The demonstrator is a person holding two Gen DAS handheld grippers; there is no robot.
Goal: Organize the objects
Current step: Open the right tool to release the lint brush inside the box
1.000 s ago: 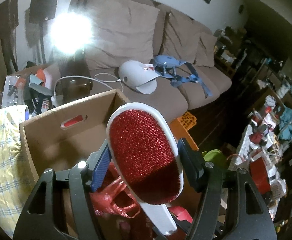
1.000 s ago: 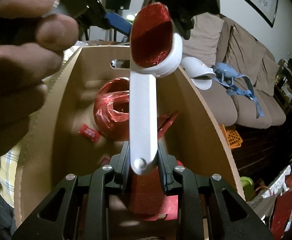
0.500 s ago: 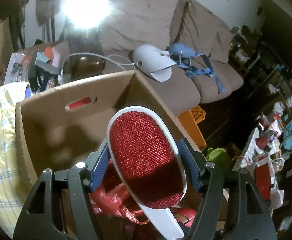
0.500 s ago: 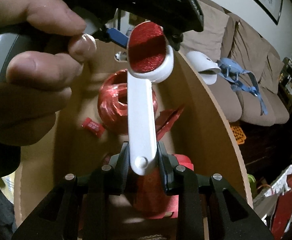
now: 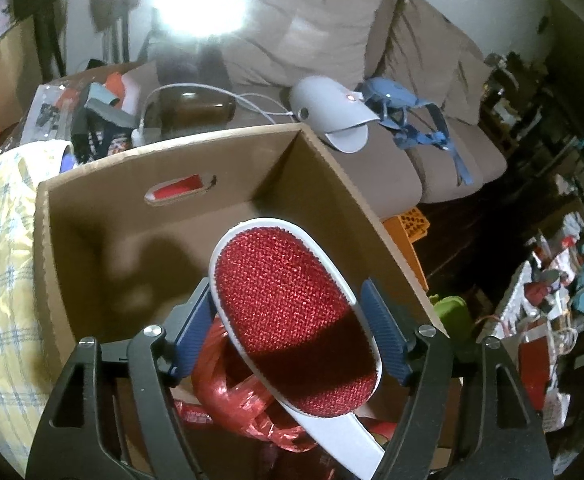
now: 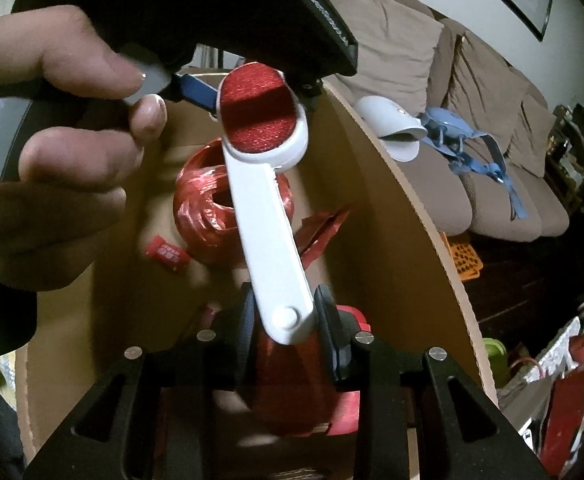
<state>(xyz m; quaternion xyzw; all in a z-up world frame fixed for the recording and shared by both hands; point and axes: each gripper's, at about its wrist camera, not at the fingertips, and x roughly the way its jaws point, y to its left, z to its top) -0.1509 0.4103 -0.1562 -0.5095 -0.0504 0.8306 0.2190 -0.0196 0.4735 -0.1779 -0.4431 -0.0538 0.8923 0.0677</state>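
I am holding a white plastic lint brush with a red bristly oval pad (image 5: 294,330) over an open brown cardboard box (image 5: 104,208); the left gripper (image 5: 292,334) is bracketing the red head, its blue-padded fingers (image 5: 384,338) sitting at either edge of the pad, the left one against the white rim, though I cannot tell whether the right one is quite touching; the right gripper (image 6: 286,320) is clamping the round end of the white handle, its dark fingers (image 6: 326,316) pressing on both sides; in the right wrist view the brush is running tilted from those fingers up to the left gripper's fingers, and the person's hand (image 6: 58,168) is gripping that tool at upper left; below the brush, inside the box, a coil of shiny red plastic ribbon (image 6: 216,208) is lying beside a small red packet (image 6: 167,254), with more red items nearer the camera; a slot handle is showing in the box's far wall; beyond the box a beige sofa (image 5: 396,60) is carrying a white domed device (image 5: 330,110) and a blue strap harness (image 5: 406,110); a yellow checked cloth (image 5: 0,256) is lying left of the box.
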